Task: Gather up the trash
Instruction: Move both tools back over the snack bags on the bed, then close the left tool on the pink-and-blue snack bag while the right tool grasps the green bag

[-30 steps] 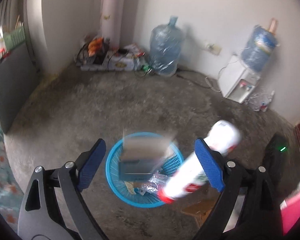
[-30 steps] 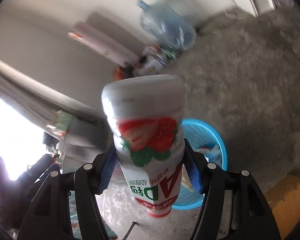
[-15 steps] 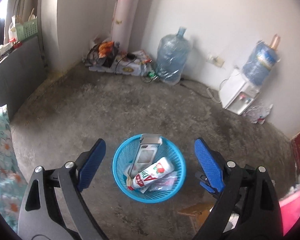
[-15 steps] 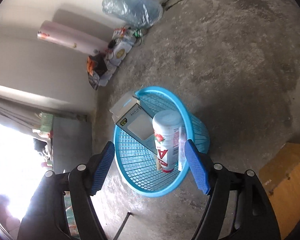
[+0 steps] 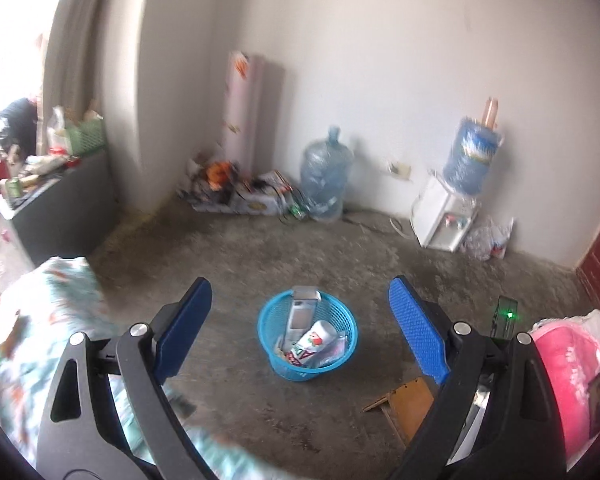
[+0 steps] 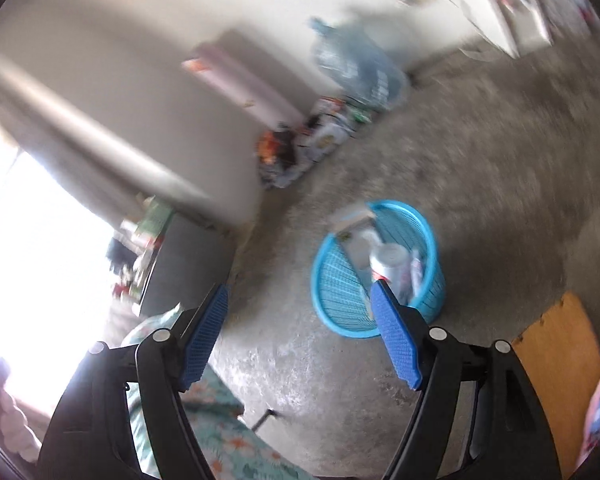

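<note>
Now one blue basket (image 5: 342, 368) holds one bottle (image 5: 314, 340), one box (image 5: 302, 312) (upright); left gripper (image 5: 300, 324), right gripper (image 6: 298, 330) spread, empty.

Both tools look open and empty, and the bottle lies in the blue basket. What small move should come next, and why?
Probably turn the left tool toward the floor by the wall to look for more trash. The bottle and a box already lie in the blue basket, and the right tool holds nothing too, so nothing here is left to drop.

Bottle (image 5: 314, 340) and box (image 5: 302, 312) in basket (image 5: 342, 364) (mid-floor)
</note>
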{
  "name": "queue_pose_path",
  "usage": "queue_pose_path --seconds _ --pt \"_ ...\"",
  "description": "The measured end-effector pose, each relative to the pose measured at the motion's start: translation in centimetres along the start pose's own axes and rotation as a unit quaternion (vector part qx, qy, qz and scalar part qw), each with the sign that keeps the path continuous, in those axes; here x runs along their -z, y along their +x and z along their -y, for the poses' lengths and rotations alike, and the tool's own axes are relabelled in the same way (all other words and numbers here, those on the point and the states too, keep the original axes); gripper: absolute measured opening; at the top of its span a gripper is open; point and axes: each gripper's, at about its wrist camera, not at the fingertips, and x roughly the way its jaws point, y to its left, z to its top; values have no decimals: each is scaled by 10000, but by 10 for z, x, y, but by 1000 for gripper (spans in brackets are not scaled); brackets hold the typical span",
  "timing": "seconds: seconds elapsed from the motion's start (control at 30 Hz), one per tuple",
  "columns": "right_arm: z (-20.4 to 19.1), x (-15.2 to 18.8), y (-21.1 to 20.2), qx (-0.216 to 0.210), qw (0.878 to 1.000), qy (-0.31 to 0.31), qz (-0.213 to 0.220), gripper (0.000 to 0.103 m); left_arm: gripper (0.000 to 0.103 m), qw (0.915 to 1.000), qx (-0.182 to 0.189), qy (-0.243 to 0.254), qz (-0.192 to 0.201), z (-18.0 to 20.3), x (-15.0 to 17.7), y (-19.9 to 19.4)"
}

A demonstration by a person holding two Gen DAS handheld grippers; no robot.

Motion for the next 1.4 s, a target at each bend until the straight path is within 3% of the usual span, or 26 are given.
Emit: queue_pose_path --seconds 0.23,0.47,0.6,0.83,1.03,1.23,1.4 --pt "-95 12 -57 -759 9894 -1210 261 88 86 9954 -631 -377 613 -25 28 -138" --pt "-166 50 -67 -1734 9658 -1799 -699 88 86 9770 -1582 -995 1028 -63 84 -257" --pt "-197 81 -69 -2115 9459 -2125 -1241 88 86 9575 -2203 -1423 1199 -83 123 -316" --pt "-245 147 -68 -2739 9052 -2396 -2197 88 86 9086 -3147 -2390 1350 -110 200 -406" --pt "-271 199 -61 -2962 8740 -2443 -2979 88 86 8724 -3718 -2917 1249 -124 262 -452" --pt "-291 233 -55 -3113 8456 -2492 -3550 88 86 8490 -3854 -3431 1139 -135 308 -477" --pt "-309 264 -39 -3244 8213 -2219 -4135 88 86 8429 -3609 -3865 994 -133 341 -475"
